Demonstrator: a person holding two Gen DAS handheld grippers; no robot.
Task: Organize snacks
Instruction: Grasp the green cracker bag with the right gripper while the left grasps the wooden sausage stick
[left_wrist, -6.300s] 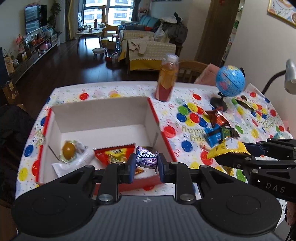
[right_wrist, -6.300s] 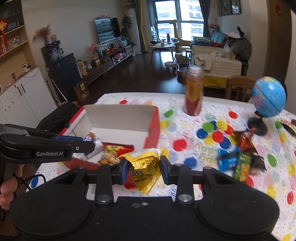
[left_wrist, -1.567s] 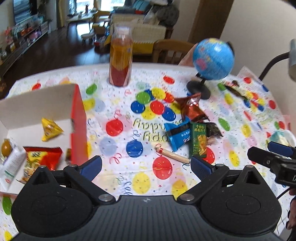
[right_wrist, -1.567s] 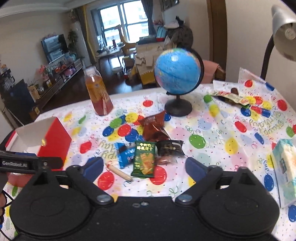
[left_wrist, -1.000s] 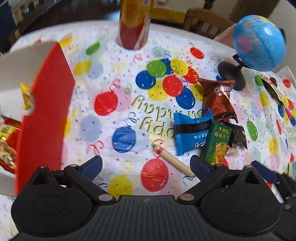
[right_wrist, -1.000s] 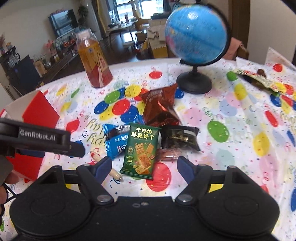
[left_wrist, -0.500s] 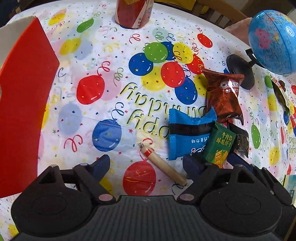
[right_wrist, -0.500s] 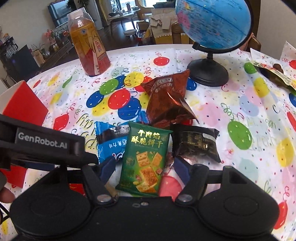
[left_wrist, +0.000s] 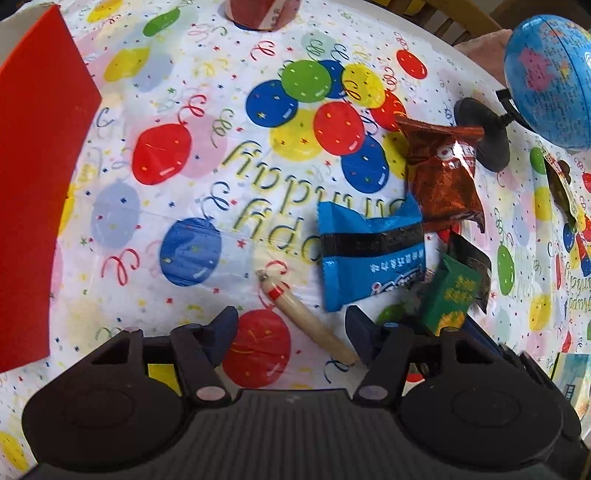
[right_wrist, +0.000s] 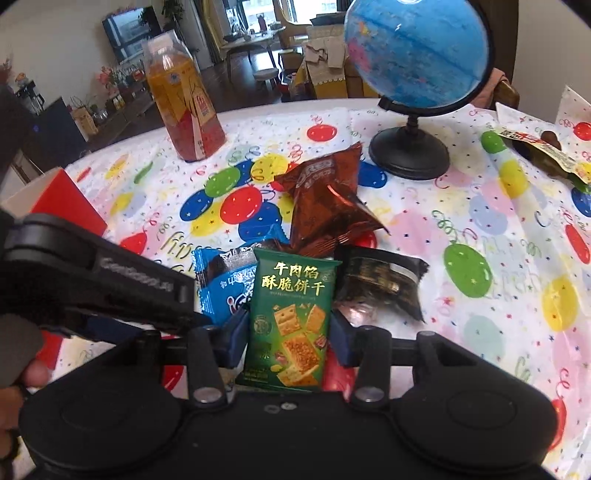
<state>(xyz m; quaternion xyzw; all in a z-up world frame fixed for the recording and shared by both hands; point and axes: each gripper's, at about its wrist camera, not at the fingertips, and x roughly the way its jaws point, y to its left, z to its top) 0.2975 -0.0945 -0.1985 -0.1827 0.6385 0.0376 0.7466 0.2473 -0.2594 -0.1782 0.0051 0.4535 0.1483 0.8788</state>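
Observation:
A thin beige sausage stick (left_wrist: 306, 321) lies slantwise on the balloon-print tablecloth (left_wrist: 184, 221). My left gripper (left_wrist: 291, 330) points down over it, jaws closing, stick between them, left pad clear of it. A green cracker packet (right_wrist: 291, 314) stands between the closing jaws of my right gripper (right_wrist: 288, 332), both pads against its side edges. It looks buckled in the left wrist view. Beside it lie a blue packet (right_wrist: 229, 280), a brown packet (right_wrist: 325, 206) and a black packet (right_wrist: 380, 277).
A red box (left_wrist: 33, 184) stands at the left. A juice bottle (right_wrist: 184, 110) and a globe (right_wrist: 417, 51) stand at the back. The left gripper's body (right_wrist: 110, 280) crosses the right wrist view, close to the green packet. A tissue pack (left_wrist: 572, 373) lies far right.
Both grippers have sunk toward the snack pile and narrowed. The left now straddles the sausage stick; the right has come in around the green packet.

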